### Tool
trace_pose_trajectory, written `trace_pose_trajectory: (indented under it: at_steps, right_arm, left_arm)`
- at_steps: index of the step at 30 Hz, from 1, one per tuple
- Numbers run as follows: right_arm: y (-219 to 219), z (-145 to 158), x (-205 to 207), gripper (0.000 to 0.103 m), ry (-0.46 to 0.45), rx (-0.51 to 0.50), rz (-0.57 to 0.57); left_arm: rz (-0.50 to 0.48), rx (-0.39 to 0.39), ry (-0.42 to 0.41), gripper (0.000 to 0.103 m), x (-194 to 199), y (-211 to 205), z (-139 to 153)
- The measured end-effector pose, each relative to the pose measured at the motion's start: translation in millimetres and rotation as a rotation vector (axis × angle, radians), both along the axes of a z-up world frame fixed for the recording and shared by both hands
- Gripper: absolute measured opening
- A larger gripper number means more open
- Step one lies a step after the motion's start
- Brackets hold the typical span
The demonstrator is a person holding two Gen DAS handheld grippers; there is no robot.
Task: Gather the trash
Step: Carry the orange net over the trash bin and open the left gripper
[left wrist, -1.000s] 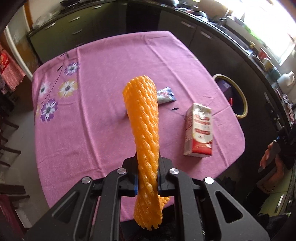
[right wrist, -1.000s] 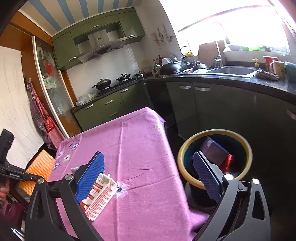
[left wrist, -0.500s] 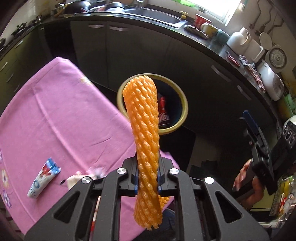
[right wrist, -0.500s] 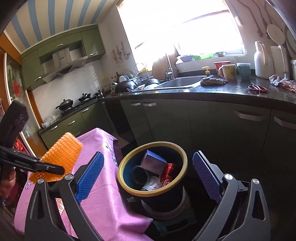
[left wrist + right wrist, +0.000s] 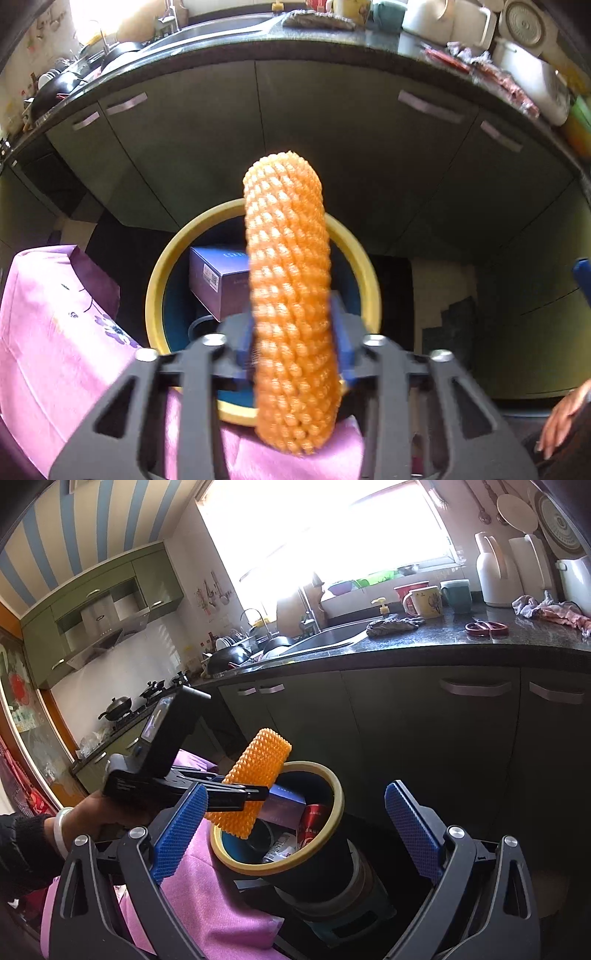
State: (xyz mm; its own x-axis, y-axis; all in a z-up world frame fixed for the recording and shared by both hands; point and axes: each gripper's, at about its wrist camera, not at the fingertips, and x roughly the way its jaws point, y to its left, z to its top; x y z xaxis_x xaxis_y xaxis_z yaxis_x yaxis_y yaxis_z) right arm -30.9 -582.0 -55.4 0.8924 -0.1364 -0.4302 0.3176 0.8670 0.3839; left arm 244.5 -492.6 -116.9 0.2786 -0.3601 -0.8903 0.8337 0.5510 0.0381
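Orange foam net sleeve (image 5: 290,295), bumpy, between just-opening left gripper (image 5: 293,347) pads over bin (image 5: 354,254); red can (image 5: 314,821) only in right view; right gripper (image 5: 291,823) wide, empty.

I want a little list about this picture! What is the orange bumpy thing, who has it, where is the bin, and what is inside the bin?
orange thing: foam fruit net
who has it: left tool; its jaws have just been opening, net between them
bin: yellow-rimmed trash bin, beside the pink-clothed table
net's place: over the bin's near rim
inside bin: purple box, red can
right tool: open, nothing in it
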Motion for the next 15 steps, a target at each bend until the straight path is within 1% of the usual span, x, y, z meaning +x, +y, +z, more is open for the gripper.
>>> trace_pose_trajectory:
  at_steps: [1,3,4,6,8,11,13,15]
  right_arm:
    - [-1,0,0,0.096,0.001,0.003,-0.001]
    - [-2,0,1,0.096,0.001,0.0,0.002]
    - [1,1,0,0.096,0.0,-0.003,0.002]
    - [4,3,0,0.096,-0.001,-0.011,0.001]
    - [8,6,0,0.096,-0.005,-0.014,0.005]
    - [16,12,0,0.096,-0.01,-0.029,0.017]
    - [22,17,1,0.096,-0.011,-0.046,0.029]
    - [29,21,1,0.096,-0.011,-0.06,0.045]
  left_arm:
    - [0.007,0.006,-0.005,0.048,1,-2,-2]
    - [0.017,0.006,-0.001,0.057,3,0,-1]
    - [0.024,-0.003,-0.005,0.058,4,4,3]
    - [0.023,-0.019,-0.006,0.068,4,12,10]
    - [0.03,-0.045,-0.021,0.068,2,25,23]
    - [0.051,-0.123,-0.008,0.069,-1,49,47]
    - [0.077,-0.199,-0.005,0.072,-4,74,67]
    - [0.108,-0.278,-0.018,0.082,-10,108,87]
